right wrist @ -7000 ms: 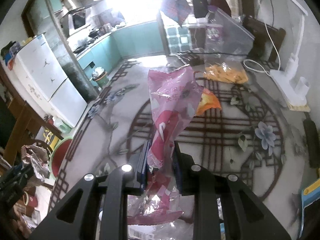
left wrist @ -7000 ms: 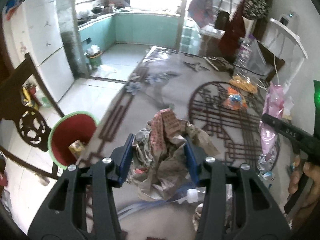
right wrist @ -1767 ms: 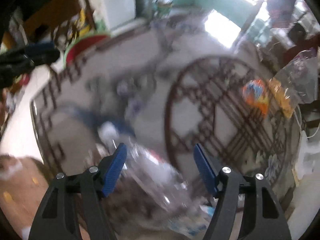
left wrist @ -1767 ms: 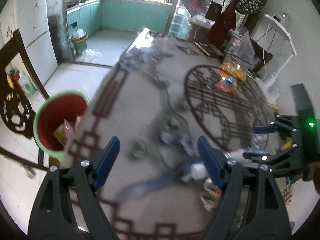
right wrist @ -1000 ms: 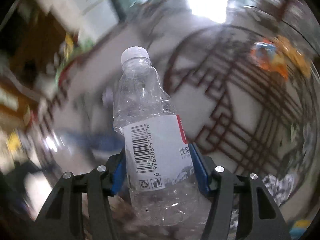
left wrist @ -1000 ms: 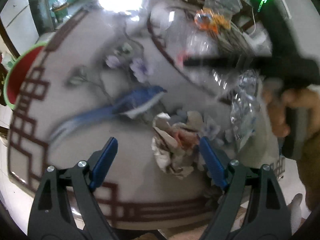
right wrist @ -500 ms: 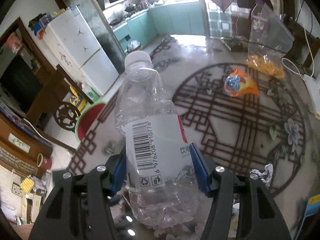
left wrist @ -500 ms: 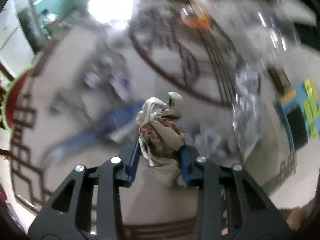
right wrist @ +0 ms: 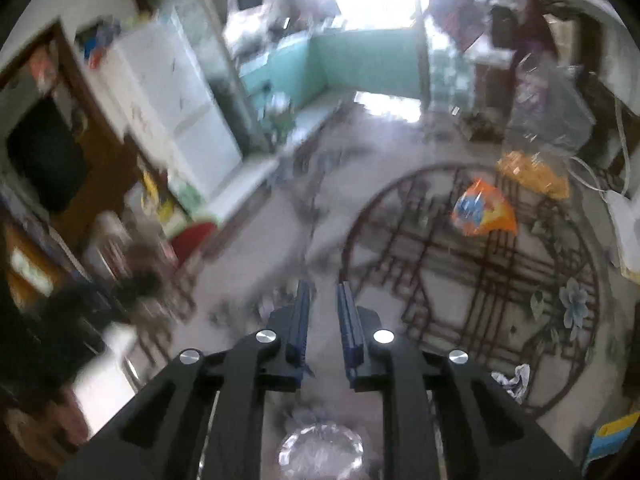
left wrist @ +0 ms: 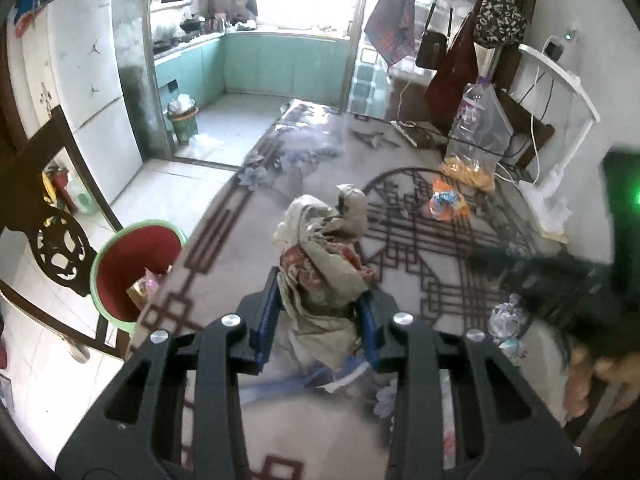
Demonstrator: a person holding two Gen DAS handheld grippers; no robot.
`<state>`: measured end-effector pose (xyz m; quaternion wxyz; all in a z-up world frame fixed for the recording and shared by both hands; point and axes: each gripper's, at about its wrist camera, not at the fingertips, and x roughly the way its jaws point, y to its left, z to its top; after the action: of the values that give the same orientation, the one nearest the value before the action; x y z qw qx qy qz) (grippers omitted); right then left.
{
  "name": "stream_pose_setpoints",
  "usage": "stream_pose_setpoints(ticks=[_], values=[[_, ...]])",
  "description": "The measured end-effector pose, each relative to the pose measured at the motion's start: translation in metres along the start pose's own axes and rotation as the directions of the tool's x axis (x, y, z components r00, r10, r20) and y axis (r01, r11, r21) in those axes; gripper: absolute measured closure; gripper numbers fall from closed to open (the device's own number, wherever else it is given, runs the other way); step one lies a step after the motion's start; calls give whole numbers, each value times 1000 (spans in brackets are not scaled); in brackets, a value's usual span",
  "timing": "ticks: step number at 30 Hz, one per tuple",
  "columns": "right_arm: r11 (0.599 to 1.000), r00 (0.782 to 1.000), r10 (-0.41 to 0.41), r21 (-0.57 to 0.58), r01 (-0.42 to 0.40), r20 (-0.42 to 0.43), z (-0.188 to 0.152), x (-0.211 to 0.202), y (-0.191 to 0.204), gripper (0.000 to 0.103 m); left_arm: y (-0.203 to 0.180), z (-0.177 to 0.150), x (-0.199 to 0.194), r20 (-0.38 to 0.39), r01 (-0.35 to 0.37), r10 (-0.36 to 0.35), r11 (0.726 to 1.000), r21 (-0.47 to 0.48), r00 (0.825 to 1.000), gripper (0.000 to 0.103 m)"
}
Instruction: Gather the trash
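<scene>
My left claw (left wrist: 318, 314) is clamped on a crumpled wad of beige and red printed paper (left wrist: 324, 258), holding it upright above the grey patterned table (left wrist: 420, 248). The wad is creased and folded, its top curling over, a ragged tail hanging below my blue pads (left wrist: 267, 316). A red bin with a green rim (left wrist: 134, 266) stands on the floor left of the table edge. My right claw (right wrist: 323, 320) holds nothing, its jaws drawn near together with a narrow gap; that view is blurred. An orange snack packet (right wrist: 482, 210) lies further along the table.
</scene>
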<state>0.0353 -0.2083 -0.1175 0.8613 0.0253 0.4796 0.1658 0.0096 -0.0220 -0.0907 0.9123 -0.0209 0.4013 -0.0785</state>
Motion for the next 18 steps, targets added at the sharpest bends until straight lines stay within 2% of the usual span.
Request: stream_pose_setpoints(ticks=[1,3,4,6,9,12,14,18], values=[[1000,1000,-8,5,8,-21,-5,6,-4,77,1,-1,-2,-2,0,0,1000,-1,1000,68],[1000,999,-3,6,4,-53,-14,10,-10,50,3,-5,1,-17,-5,5,1000,-7,1000,68],[1000,998,-12,-11,11,-66,-19,9,-13,46,4,-7,3,-25,-6,6,1000,-15,1000,68],[998,995,-38,-58,32,-92,-29,4,-15,29,5,-11,5,-34,-5,4,1000,-30,999,68],[993,979,19,-110,-42,-202,-55,2,-10,22,11,-13,5,-40,-1,0,999,-43,999,68],[982,942,31,-168,-92,-333,-96,15,10,22,12,-9,9,-38,-7,5,999,-47,999,68],[974,918,-5,-212,-86,-396,-121,31,24,22,12,-7,11,-34,-14,13,999,-39,999,68],[966,899,-92,-258,-24,-428,-137,51,33,22,11,-3,9,-25,-28,27,999,-21,999,68]])
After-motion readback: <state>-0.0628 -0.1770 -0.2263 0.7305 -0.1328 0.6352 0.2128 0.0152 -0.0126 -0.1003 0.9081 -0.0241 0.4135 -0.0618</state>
